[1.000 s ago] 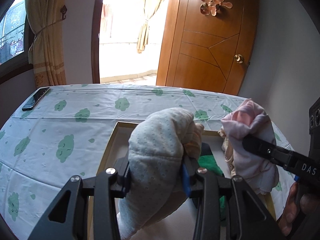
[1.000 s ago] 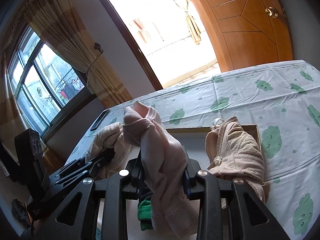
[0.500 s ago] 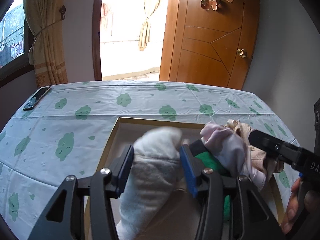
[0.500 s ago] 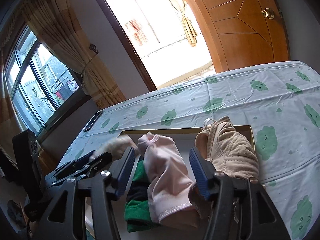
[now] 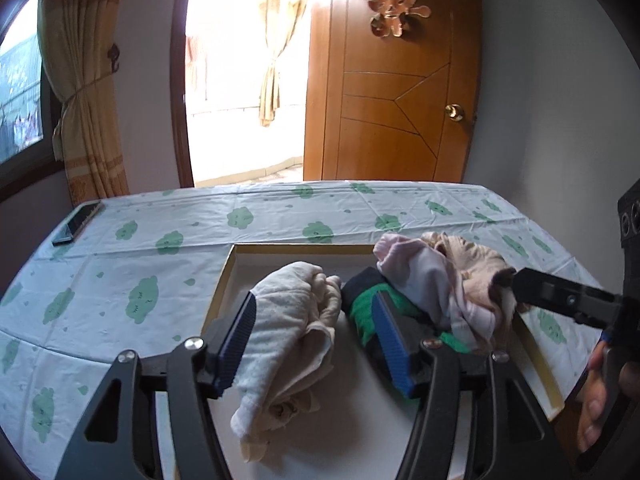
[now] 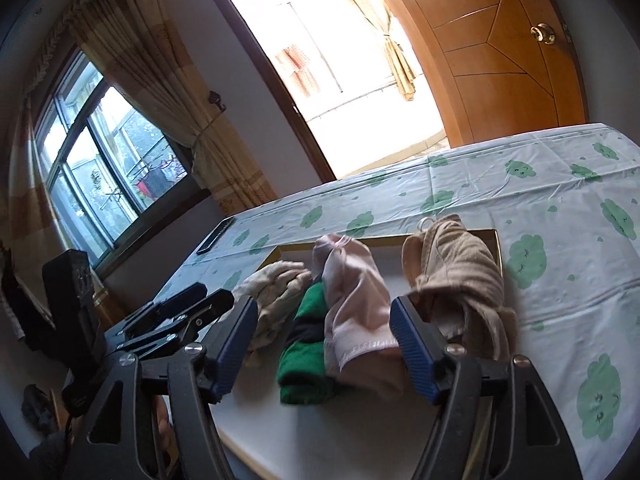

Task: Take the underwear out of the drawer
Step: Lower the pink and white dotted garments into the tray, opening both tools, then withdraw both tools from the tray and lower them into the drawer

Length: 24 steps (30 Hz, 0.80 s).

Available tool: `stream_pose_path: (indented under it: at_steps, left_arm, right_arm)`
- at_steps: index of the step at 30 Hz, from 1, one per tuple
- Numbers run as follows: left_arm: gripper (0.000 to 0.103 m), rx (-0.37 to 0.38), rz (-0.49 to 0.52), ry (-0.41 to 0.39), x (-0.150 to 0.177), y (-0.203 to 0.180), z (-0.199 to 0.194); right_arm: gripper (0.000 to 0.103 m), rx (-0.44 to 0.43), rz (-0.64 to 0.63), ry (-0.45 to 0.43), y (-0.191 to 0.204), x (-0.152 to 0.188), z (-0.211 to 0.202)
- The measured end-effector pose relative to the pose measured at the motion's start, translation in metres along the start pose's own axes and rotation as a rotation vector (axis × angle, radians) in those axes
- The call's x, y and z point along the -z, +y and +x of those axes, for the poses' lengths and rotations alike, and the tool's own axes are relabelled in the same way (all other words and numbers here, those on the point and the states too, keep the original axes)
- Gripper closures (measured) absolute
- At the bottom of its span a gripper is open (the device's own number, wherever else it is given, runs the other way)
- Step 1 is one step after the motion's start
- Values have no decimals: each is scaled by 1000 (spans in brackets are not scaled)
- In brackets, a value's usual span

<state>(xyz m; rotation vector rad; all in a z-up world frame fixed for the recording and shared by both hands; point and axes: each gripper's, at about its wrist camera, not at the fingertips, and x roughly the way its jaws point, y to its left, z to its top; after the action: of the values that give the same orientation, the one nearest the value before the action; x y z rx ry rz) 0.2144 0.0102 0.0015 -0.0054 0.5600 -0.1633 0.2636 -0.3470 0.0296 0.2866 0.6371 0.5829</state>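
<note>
Both grippers w/ jaws apart, just been opening. Left gripper (image 5: pixel 316 344) straddles the cream piece (image 5: pixel 288 332), pads not pressing, so it slumps in the tray (image 5: pixel 224 280). Right gripper (image 6: pixel 324 344) likewise loose round the pink piece (image 6: pixel 356 300), which leans on the green one (image 6: pixel 308 344) mid-tray. Beige piece (image 6: pixel 456 276) drapes tray's right rim. Underwear's all in the tray, prob. regrip needed.

Cream underwear (image 5: pixel 292 320) is soft, nubbly matt cloth; the pink pair (image 6: pixel 352 300) is smoother knit with a stitched hem. Door (image 5: pixel 392 112) is glossy varnished wood, knob (image 5: pixel 454 112) polished metal. Tablecloth (image 5: pixel 120 280) shows creased, faintly sheened cloth.
</note>
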Motion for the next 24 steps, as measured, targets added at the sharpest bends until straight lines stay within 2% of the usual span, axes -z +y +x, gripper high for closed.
stream_pose_path:
  at_steps: [7, 16, 24]
  left_arm:
    - [42, 13, 79, -45, 16, -6, -34]
    - [39, 65, 14, -55, 58, 6, -71]
    - [36, 52, 19, -95, 103, 5, -103]
  right_arm:
    - [30, -31, -17, 12, -3, 26, -33]
    - [30, -21, -120, 32, -4, 73, -78]
    - [30, 15, -232, 104, -9, 122, -99]
